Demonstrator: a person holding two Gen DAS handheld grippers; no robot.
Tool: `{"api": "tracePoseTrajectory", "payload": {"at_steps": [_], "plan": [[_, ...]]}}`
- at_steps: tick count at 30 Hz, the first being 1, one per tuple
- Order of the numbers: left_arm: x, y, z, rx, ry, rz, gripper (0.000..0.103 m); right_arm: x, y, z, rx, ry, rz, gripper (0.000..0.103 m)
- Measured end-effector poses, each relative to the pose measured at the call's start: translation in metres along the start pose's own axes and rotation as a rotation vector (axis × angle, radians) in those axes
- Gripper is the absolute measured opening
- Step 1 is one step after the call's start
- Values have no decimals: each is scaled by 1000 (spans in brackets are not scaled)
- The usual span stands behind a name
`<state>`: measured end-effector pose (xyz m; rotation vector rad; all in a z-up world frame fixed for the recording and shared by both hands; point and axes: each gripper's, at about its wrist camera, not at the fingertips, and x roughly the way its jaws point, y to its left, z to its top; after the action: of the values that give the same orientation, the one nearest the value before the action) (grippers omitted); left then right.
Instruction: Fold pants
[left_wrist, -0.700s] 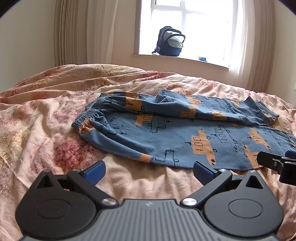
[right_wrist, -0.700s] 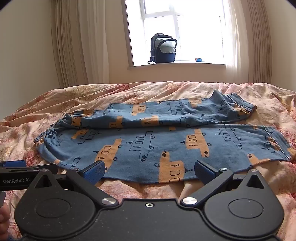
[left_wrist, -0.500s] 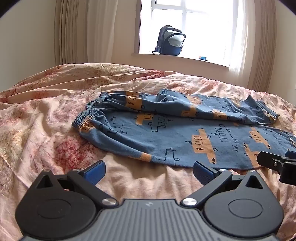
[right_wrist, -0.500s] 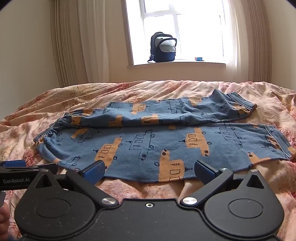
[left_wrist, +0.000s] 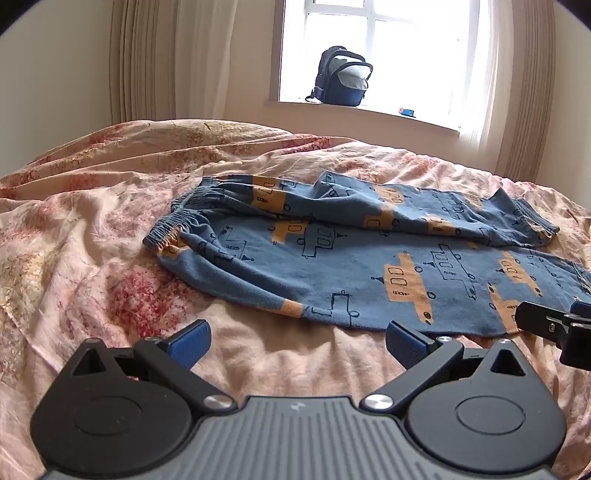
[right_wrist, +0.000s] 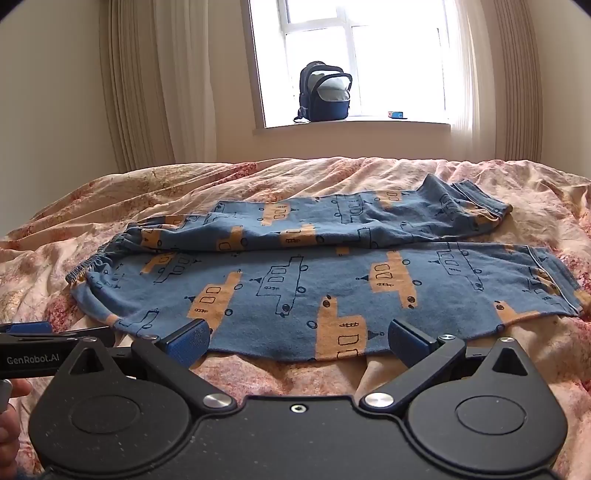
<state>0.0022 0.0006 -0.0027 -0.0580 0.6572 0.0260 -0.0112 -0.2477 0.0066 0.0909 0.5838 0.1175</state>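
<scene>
- White letters on the black left gripper (right_wrist: 22, 345) read "GenRobot.AI".
- Both grippers tilt down toward the bed; the right gripper (right_wrist: 297, 341) sits beside the left.
- Both sets of jaws are wide open and hold nothing.
- The blue cloth pants with orange boats (left_wrist: 369, 258) lie flat on the pink flowery bedspread (left_wrist: 74, 258), unmoved since before.

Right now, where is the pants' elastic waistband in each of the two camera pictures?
Left wrist view: the waistband sits left of centre, at the pants' left end, angled away.
Right wrist view: the waistband is at far left, mid-height, again the pants' left end.
Shared landmark: the backpack on the windowsill, above the pants in both views.
</scene>
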Motion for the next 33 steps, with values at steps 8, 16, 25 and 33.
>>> {"api": "tracePoseTrajectory", "payload": {"at_steps": [8, 16, 25, 33], "plan": [[0, 0, 0, 1, 0, -1, 103, 0, 0, 0, 1, 2, 1, 103], [0, 0, 0, 0, 0, 0, 103, 1, -1, -1, 3, 5, 2, 103], [0, 0, 0, 1, 0, -1, 103, 1, -1, -1, 5, 7, 2, 103], [0, 0, 0, 1, 0, 0, 103, -1, -2, 4, 6, 8, 3, 103]]}}
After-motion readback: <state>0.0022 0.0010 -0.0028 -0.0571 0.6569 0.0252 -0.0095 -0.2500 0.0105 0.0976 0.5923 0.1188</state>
